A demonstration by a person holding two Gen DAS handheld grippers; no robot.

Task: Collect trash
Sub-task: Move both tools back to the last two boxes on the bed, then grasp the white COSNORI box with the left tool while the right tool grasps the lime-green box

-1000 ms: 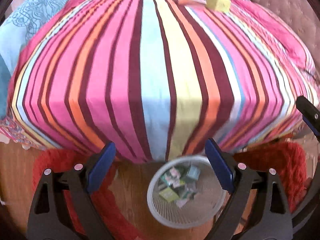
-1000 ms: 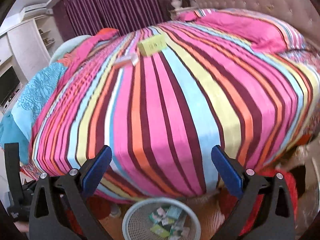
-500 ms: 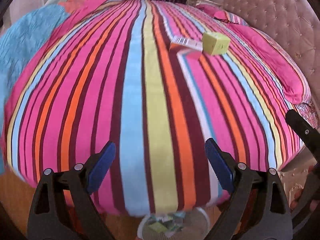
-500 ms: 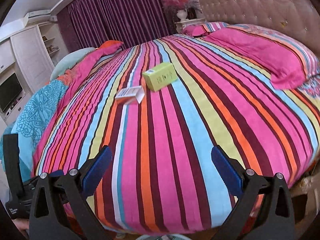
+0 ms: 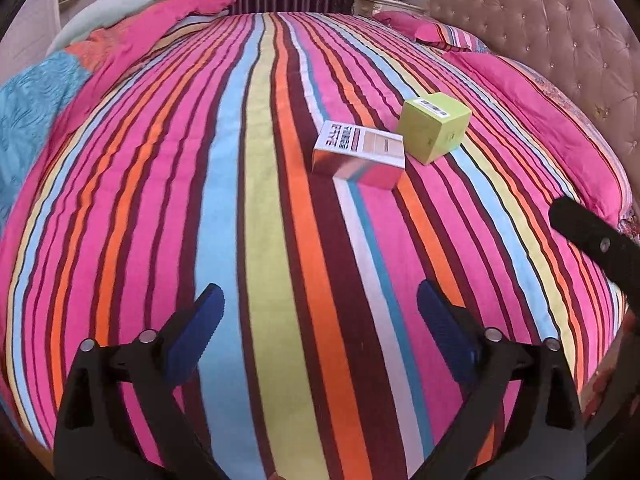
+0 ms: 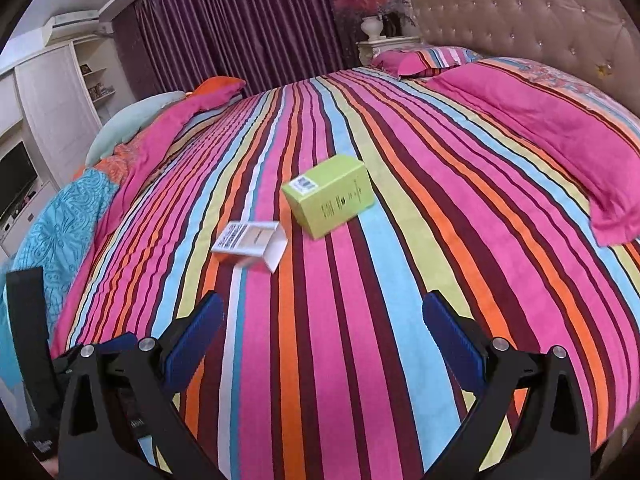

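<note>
Two empty boxes lie on the striped bedspread [image 5: 224, 184]. A flat white box with pink print [image 5: 358, 154] lies next to a lime-green box [image 5: 434, 128], the green one farther right. Both show in the right wrist view, the white box [image 6: 250, 242] left of the green box [image 6: 330, 196]. My left gripper [image 5: 318, 322] is open and empty over the bed, short of the white box. My right gripper [image 6: 322, 330] is open and empty over the bed [image 6: 400, 240], short of both boxes.
Pink pillows [image 6: 540, 128] and a tufted headboard [image 6: 520, 20] lie to the right. A turquoise blanket [image 6: 68, 216] hangs at the left edge. Purple curtains [image 6: 240, 20] and a nightstand with a vase [image 6: 374, 36] stand behind. The other gripper's body [image 5: 596, 240] shows at right.
Both grippers have risen from the waste basket at the bed's foot and moved forward over the bed. The basket has left view and the two boxes are much nearer.
</note>
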